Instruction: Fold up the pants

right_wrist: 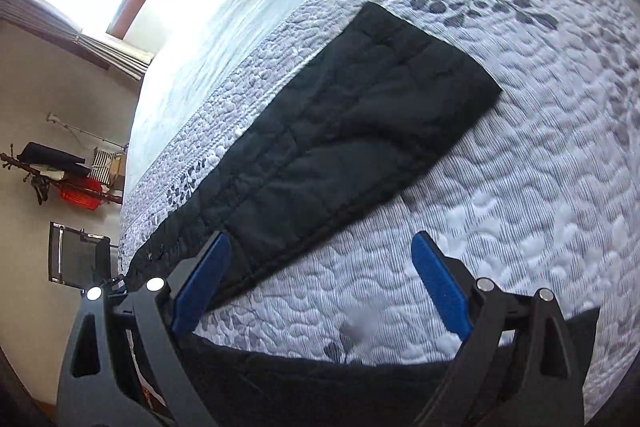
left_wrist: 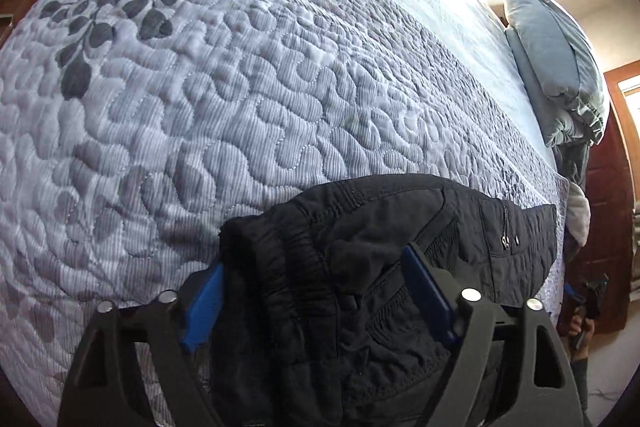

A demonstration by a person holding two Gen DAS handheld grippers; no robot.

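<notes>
1. Pants position. The pants point(right_wrist: 352, 131) lie on the quilt point(left_wrist: 200, 87), near its edge. In the right wrist view I see the legs stacked one on the other, flat, running away toward the pillow point(left_wrist: 556, 59) end of the bed. I judge the lengthwise fold complete.

2. Left gripper point(left_wrist: 316, 279). Its fingers point(left_wrist: 204, 303) stand on either side of the bunched waistband, which fills the space between them. The zip pocket point(left_wrist: 506, 227) lies just beyond. The cloth touches both pads, but the fingers stand fairly wide, so I cannot tell whether I am pinching the waist or only straddling it.

3. Right gripper point(right_wrist: 320, 267). The fingers are spread, with nothing between them. Bare quilt shows in the gap. The left finger sits just over the near edge of the leg. A dark strip of fabric runs under the gripper body; I take it for another part of the pants.

4. Progress. I estimate the task near its midpoint. Remaining: secure the waist, bring it across to the cuffs or the cuffs to it, then flatten the stack. The crosswise fold is not yet made.
</notes>
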